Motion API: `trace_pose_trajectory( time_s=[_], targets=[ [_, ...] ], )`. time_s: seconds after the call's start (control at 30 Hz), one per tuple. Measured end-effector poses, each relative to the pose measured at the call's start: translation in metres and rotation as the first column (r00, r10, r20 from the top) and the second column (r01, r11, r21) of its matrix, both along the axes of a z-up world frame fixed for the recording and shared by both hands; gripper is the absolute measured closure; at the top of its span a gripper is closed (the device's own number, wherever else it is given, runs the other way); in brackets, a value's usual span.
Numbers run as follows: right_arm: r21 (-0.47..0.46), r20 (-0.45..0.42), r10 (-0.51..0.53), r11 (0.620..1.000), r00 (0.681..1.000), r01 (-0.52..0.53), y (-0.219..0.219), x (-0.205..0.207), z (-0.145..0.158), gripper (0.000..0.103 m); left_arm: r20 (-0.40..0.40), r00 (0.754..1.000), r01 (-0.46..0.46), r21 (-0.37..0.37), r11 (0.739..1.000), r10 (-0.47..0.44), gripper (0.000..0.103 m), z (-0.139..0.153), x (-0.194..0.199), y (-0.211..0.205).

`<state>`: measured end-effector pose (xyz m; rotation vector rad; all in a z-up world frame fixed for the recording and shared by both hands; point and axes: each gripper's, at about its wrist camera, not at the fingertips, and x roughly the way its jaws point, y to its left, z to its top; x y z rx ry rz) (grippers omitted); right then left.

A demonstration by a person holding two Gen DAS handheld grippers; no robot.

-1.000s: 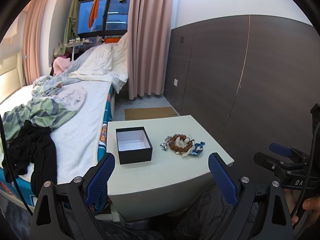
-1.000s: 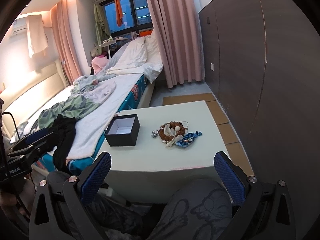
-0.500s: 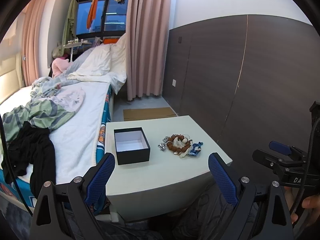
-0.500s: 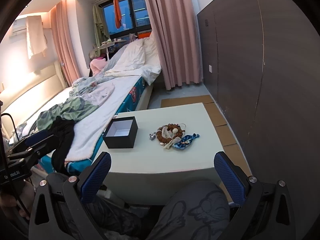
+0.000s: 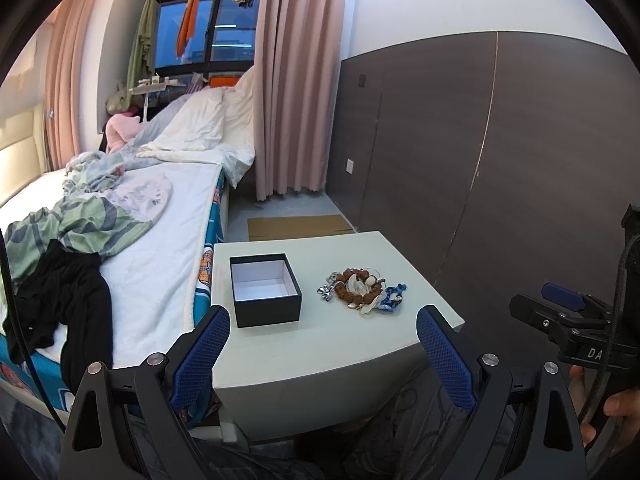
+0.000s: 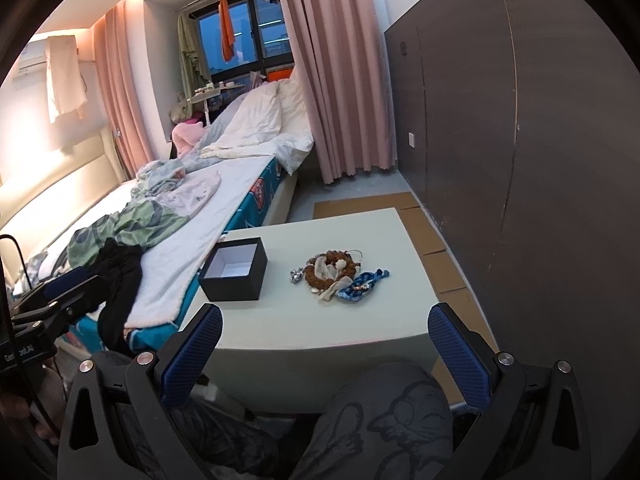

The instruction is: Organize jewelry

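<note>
Hovering short of the bench [image 5: 320, 344], both hand-held grippers, left [image 5: 322, 354] and right [image 6: 325, 354], gape empty; jewelry pile [image 5: 362, 290] awaits a first pinch before the open box [image 5: 264, 288].

left gripper [image 5: 323, 340] drawn slightly back and leftward from table [image 5: 280, 344], black box [image 5: 265, 289] nearer frame centre, right gripper [image 6: 325, 340] likewise

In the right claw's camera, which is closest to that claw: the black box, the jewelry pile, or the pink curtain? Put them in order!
1. Black box, on the table's left.
2. Jewelry pile, mid-table; nearly as close, hard to call.
3. Pink curtain, far back by the window.
</note>
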<state>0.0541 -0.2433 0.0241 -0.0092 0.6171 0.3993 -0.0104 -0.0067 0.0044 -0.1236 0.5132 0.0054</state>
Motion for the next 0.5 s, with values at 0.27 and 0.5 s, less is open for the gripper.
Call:
trace_pose_trajectory(
  time_s=[0.27,0.5],
  targets=[
    [0.007,-0.024,0.001,1.0,1.0,-0.001,-0.002,0.004,-0.008,0.0,-0.007,1.0,0.006,0.002,1.0,-0.006,0.008,-0.001,0.002,0.001],
    [0.018,-0.032,0.004,1.0,0.999,-0.003,-0.002,0.012,-0.011,0.0,-0.037,0.999,0.03,0.004,1.0,-0.03,0.008,-0.003,0.021,-0.004]
  ],
)
